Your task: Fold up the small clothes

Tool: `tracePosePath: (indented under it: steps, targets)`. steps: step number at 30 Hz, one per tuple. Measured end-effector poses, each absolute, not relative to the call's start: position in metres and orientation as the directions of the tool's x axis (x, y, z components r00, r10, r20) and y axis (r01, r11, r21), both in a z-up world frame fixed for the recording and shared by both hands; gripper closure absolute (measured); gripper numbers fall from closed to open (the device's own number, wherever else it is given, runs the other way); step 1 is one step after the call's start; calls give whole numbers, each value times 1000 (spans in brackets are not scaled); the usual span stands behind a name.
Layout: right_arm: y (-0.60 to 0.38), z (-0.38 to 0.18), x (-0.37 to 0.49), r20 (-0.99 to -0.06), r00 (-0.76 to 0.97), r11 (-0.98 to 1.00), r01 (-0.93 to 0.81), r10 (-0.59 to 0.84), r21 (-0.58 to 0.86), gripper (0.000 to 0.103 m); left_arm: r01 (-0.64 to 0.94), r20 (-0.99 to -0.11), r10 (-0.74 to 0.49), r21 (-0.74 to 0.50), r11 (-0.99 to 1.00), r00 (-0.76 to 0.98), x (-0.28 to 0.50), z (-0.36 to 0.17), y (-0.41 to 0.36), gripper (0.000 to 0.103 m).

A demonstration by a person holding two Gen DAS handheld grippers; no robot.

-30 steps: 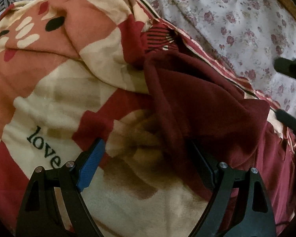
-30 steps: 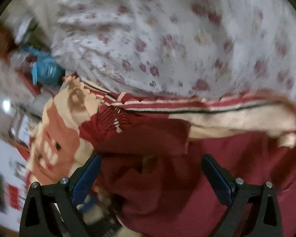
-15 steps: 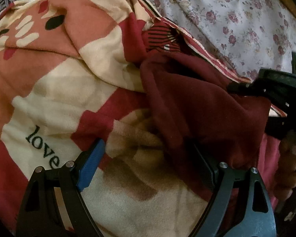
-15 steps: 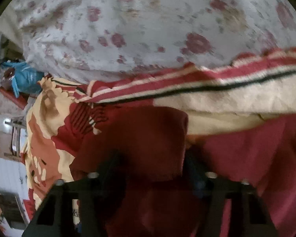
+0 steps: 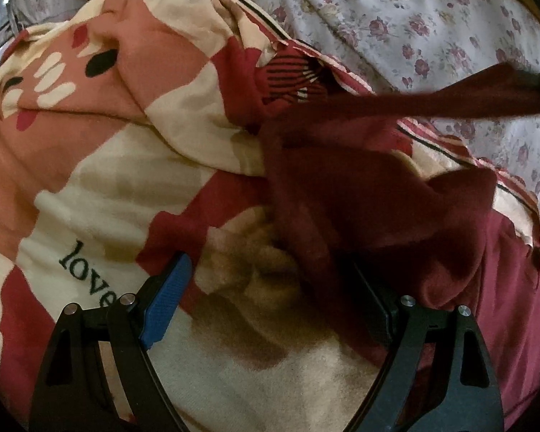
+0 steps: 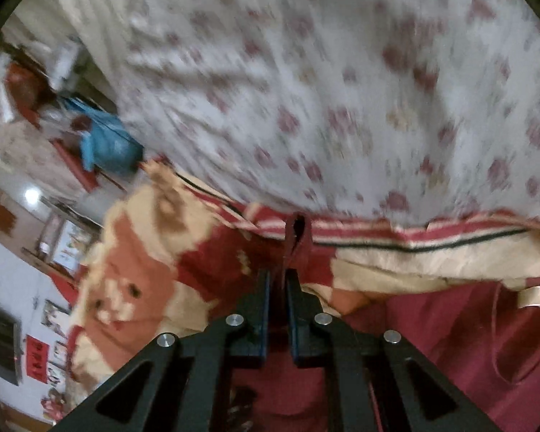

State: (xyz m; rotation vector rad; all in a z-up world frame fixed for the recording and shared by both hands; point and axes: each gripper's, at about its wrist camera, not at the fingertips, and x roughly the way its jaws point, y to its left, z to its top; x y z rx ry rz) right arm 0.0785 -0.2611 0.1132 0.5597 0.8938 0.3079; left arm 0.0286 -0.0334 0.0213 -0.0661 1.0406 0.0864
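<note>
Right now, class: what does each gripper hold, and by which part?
The right gripper pinches the dark red garment by a bunched edge; the left gripper holds nothing.

free: floral sheet [image 5: 432,18] flat, bare | blocked: bunched blanket [image 5: 108,165] under maroon garment [image 5: 360,198]

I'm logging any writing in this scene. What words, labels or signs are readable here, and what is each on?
"love": dark letters on a cream patch of the red, pink and cream fleece blanket.
Red wall poster with dark marks: too blurred to read.
Nothing else bears legible text.
</note>
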Motion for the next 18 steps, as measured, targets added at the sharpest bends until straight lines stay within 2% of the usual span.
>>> tracePosePath:
  steps: [5, 7, 12, 16, 18]
  targets:
    - [-286, 171, 41, -542, 679, 779, -71, 495, 623, 96, -76, -834, 118, 92, 993, 539, 21, 27, -49, 16]
    - [-296, 198, 18, -497, 713, 775, -104, 495, 623, 96, -59, -829, 114, 97, 994, 547, 16, 32, -54, 17]
    - [-341, 233, -46, -454, 787, 816, -106, 419, 569, 96, 127, -792, -124, -59, 990, 598, -25, 65, -58, 17]
    - [-393, 222, -88, -517, 807, 866, 12, 286, 499, 96, 244, -743, -258, -131, 961, 618, -40, 82, -61, 17]
    - [-425, 202, -106, -567, 792, 869, 99, 226, 485, 96, 319, -746, -363, -211, 924, 559, -35, 84, -64, 17]
